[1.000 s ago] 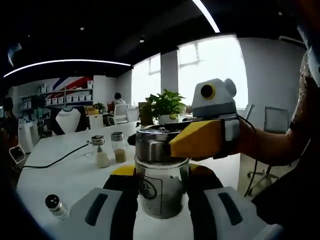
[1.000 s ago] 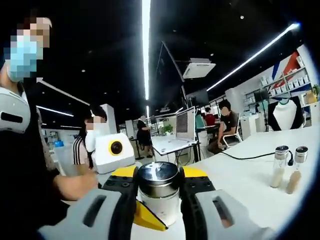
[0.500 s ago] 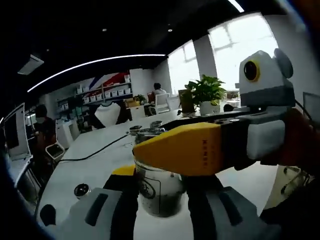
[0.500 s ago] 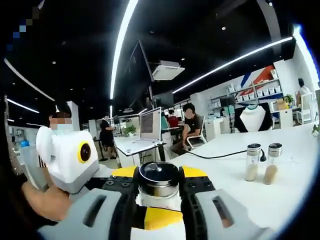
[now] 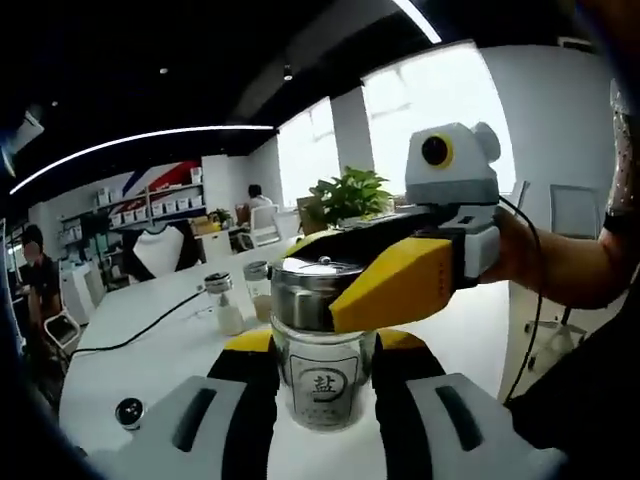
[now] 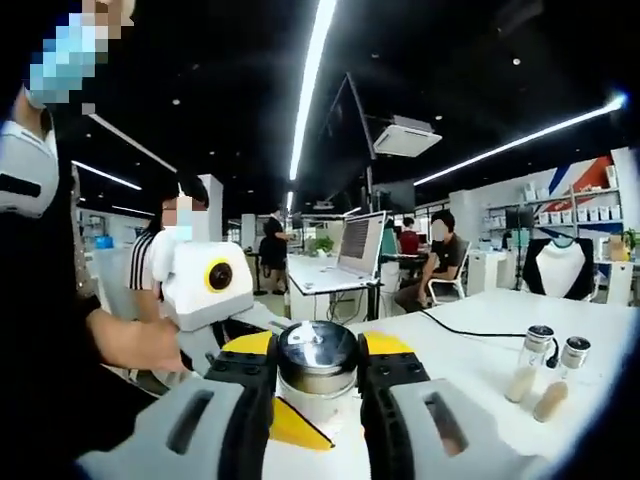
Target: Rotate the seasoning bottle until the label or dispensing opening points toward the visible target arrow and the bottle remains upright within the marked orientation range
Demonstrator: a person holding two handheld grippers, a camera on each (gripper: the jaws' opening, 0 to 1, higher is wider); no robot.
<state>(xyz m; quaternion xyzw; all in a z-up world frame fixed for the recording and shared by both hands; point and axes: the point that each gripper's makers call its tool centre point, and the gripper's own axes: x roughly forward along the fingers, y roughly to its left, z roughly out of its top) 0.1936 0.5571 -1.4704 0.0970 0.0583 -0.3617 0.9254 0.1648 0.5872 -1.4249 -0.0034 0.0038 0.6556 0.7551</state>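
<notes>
White table [image 5: 150, 350] carries 2 shakers [image 6: 540, 375], cable [image 5: 130, 330].

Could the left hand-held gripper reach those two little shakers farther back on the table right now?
Probably not yet. The left hand-held gripper is clamped on the seasoning bottle, so it would have to let go first. Beyond that, the white table toward the two shakers looks unobstructed.

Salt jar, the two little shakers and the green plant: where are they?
salt jar [image 5: 322, 385], left gripper view, on its white label.
little shakers [image 6: 521, 368], right gripper view, on the left one's glass body.
green plant [image 5: 350, 196], left gripper view, on its leaves.
</notes>
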